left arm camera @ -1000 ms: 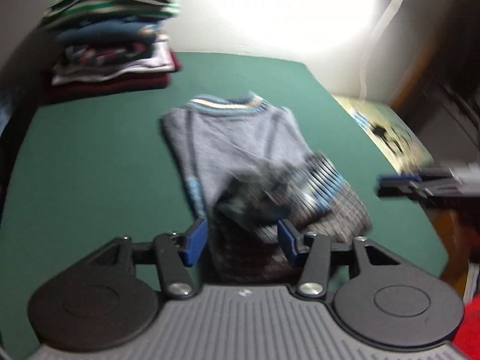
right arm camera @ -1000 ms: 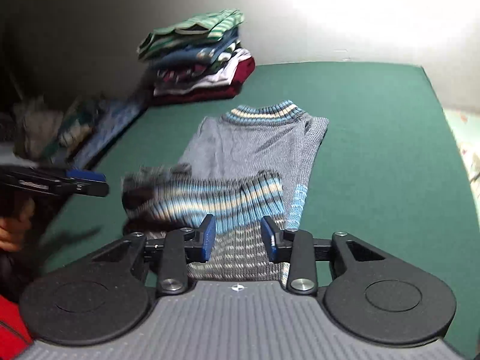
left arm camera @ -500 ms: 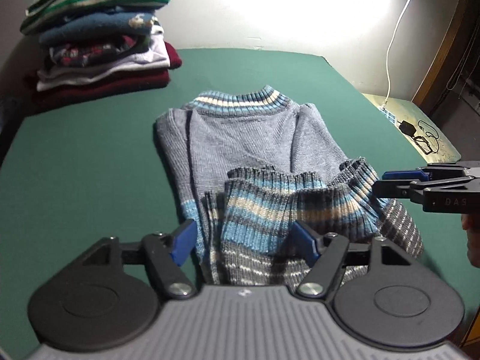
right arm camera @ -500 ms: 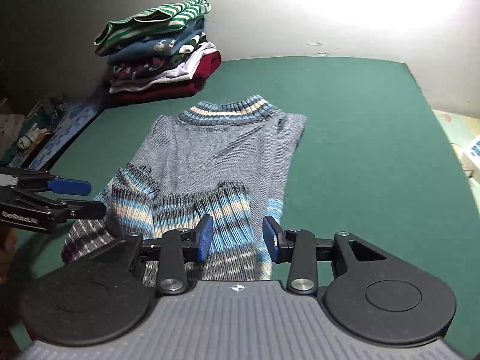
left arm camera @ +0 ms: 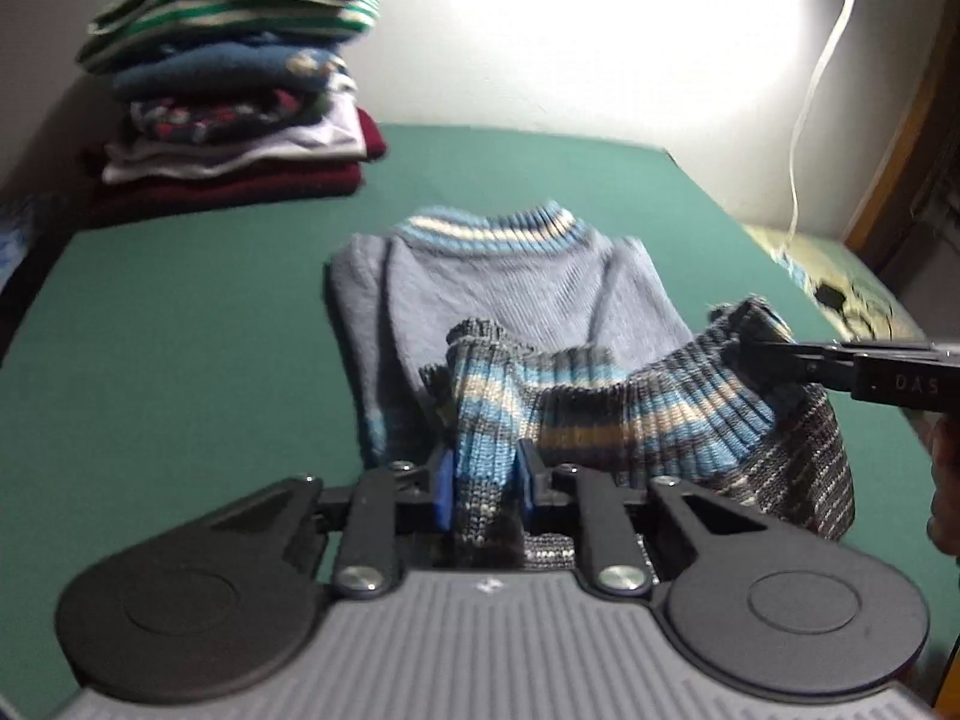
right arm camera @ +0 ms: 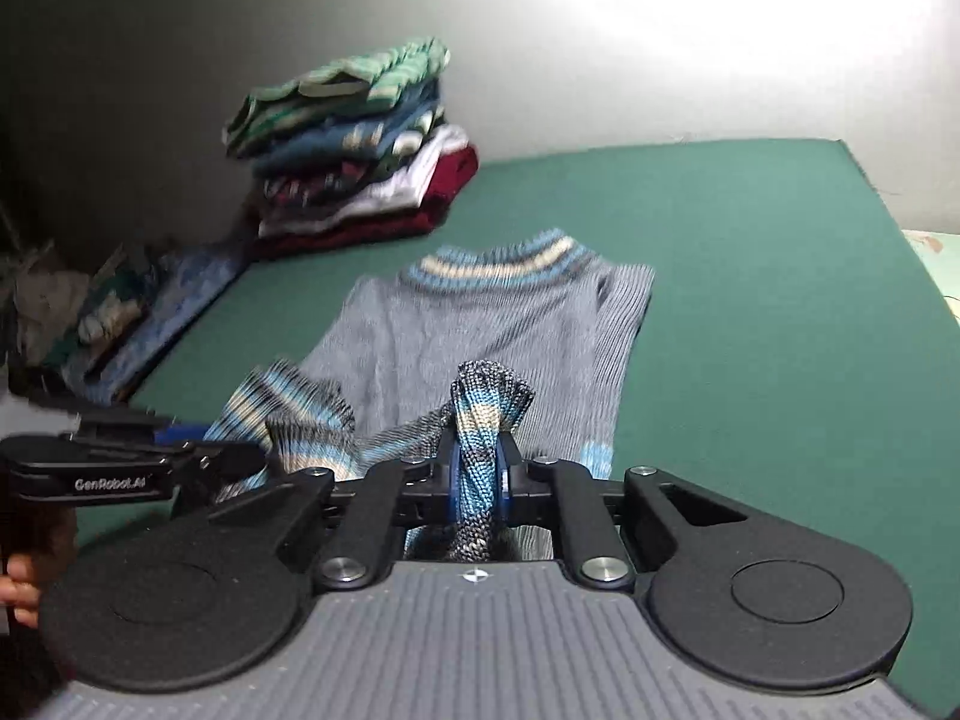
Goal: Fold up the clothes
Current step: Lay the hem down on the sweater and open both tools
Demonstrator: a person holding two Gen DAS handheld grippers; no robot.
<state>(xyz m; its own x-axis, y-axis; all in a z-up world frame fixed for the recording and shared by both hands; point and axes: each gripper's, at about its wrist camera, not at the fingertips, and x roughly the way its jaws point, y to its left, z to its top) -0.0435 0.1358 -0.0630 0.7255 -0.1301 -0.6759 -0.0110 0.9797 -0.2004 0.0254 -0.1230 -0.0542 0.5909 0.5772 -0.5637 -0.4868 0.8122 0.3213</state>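
You had both grippers pinched on the striped hem of the grey-blue knitted sweater (left arm camera: 516, 294).

Your left gripper (left arm camera: 480, 483) had its jaws clamped on a bunched fold of the ribbed, blue-and-cream striped hem — your right gripper (right arm camera: 478, 474) gripped the other corner the same way. The hem hung lifted between them, while the collar end of the sweater lay flat on the green felt-covered desk (right arm camera: 750, 276). A stack of folded clothes (left arm camera: 234, 90) sat at the desk's far left corner, well apart from the sweater.

"GenRobot.AI" is printed on the left gripper (right arm camera: 240, 459); "DAS" can be read on the right gripper (left arm camera: 762, 354).
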